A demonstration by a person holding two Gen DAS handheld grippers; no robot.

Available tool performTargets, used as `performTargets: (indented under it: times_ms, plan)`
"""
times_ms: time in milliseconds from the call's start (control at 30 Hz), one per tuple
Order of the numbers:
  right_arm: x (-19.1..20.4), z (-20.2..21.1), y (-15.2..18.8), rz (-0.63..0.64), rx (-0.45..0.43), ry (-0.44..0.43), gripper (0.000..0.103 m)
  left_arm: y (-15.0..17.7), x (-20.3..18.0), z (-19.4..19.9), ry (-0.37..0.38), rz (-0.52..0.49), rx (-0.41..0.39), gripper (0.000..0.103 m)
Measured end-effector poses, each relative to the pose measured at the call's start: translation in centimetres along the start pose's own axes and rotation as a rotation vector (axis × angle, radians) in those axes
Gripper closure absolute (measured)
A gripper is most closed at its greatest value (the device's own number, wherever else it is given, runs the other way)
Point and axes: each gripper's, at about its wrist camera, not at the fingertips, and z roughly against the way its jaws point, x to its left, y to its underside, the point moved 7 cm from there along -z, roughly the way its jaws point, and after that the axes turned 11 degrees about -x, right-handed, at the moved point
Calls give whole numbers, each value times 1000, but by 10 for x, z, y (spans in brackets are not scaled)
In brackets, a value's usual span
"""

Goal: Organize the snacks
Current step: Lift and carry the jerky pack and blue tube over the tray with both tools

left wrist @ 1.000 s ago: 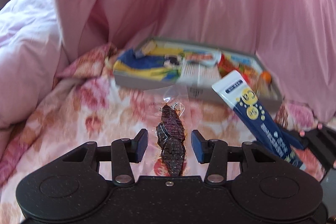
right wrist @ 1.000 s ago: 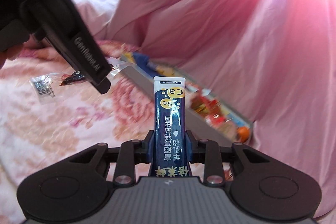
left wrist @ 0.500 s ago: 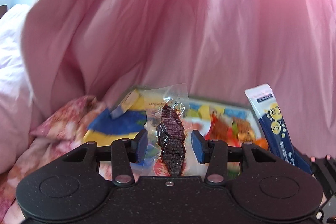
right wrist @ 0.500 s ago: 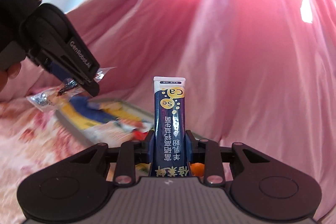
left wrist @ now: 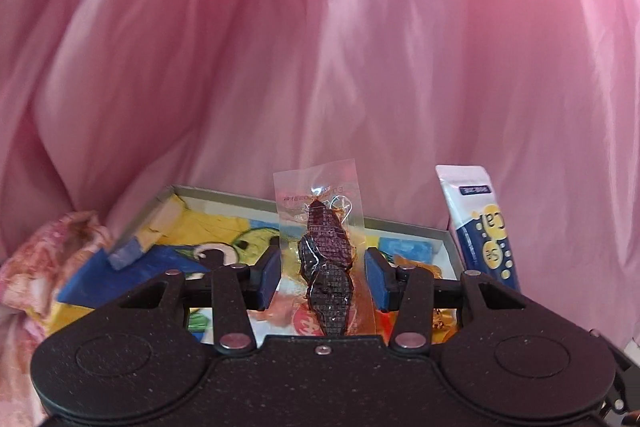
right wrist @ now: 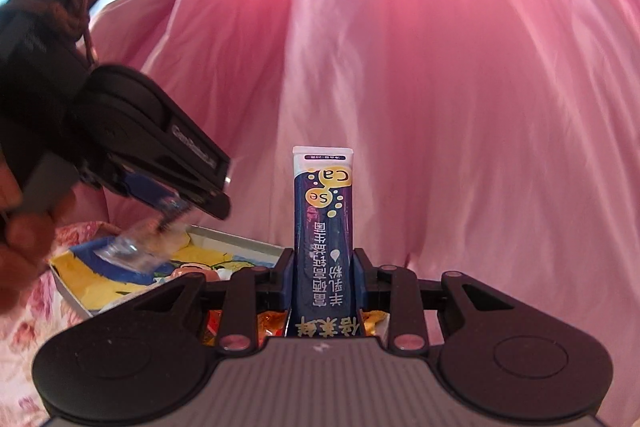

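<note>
Nearest, clamped upright between the pads of the left gripper (left wrist: 324, 277): a clear packet of dark jerky (left wrist: 325, 239), pinched by its wrapper edges. Gripped just as firmly in the right gripper (right wrist: 323, 267): a blue powder stick (right wrist: 322, 195), standing tall. Judged as the carry-to-box step, with both loads poised at the near edge of the grey box (left wrist: 224, 195). Next, probably: tip each gripper down over a free patch, then part the pads, one side at a time. Inside the box, bright wrappers, mostly hidden behind the gripper bodies; free room impossible to judge. Blurred in the right wrist view: a hand (right wrist: 24, 227). Beyond, only a pink drape (left wrist: 320, 47).
</note>
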Motion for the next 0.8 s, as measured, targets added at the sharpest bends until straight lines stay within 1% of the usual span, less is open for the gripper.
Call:
performTargets:
  times_ms: [67,233,433,533,800]
  plan:
    - [-6,-15,4,-41,30,-7,70,5,-1,-10,1,13,23,56]
    - [-12,-31,17,-72,72,1,70,12,-4,-27,-18,15,59,56]
    - [-13,-41,28,-101,119,-14,70,18,-12,-36,-47,-46,91,56]
    - [-13,-46,32,-105,132,-20,70,21,-13,-40,-57,-69,102,56]
    - [-10,-51,35,-100,141,-30,70,28,-10,-46,-60,-76,113,55]
